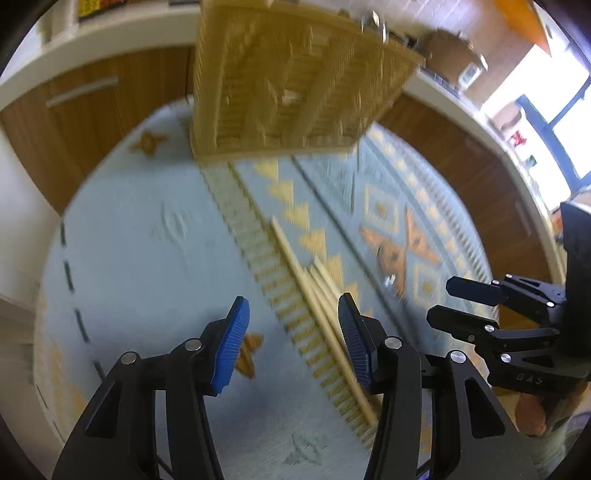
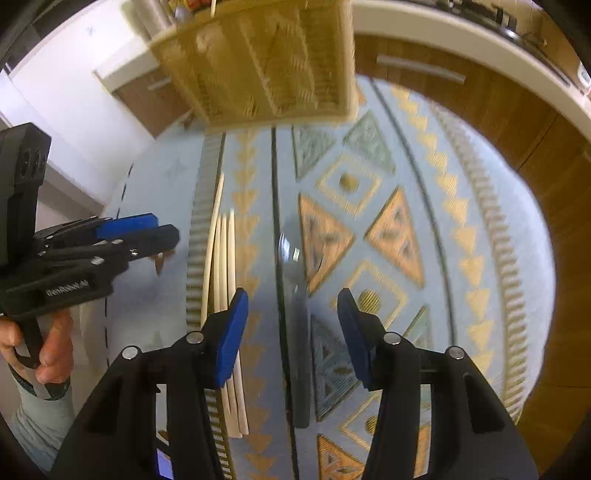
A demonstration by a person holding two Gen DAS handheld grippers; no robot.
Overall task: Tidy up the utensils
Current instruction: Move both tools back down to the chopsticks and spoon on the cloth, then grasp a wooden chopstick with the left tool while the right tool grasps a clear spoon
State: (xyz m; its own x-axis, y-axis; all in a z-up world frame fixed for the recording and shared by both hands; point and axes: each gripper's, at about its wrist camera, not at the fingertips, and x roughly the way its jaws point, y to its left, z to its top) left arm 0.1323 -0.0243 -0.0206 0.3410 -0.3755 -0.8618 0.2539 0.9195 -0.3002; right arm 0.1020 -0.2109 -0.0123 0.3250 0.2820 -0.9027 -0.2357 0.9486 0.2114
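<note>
Several wooden chopsticks [image 1: 314,291] lie together on the patterned cloth; they also show in the right wrist view [image 2: 221,280]. A grey spoon [image 2: 293,295] lies lengthwise beside them. A wicker basket [image 1: 291,81] stands at the far end, also in the right wrist view [image 2: 266,59]. My left gripper [image 1: 293,332] is open and empty above the chopsticks, which run between its fingers. My right gripper [image 2: 291,332] is open and empty, straddling the spoon's handle from above. Each gripper shows in the other's view: the right one [image 1: 458,299], the left one [image 2: 162,232].
The blue and yellow patterned cloth [image 2: 461,229] covers the round table. Wooden cabinets with metal handles [image 1: 85,92] and a white countertop [image 2: 443,29] ring the far side. A white wall [image 2: 74,88] stands at the left.
</note>
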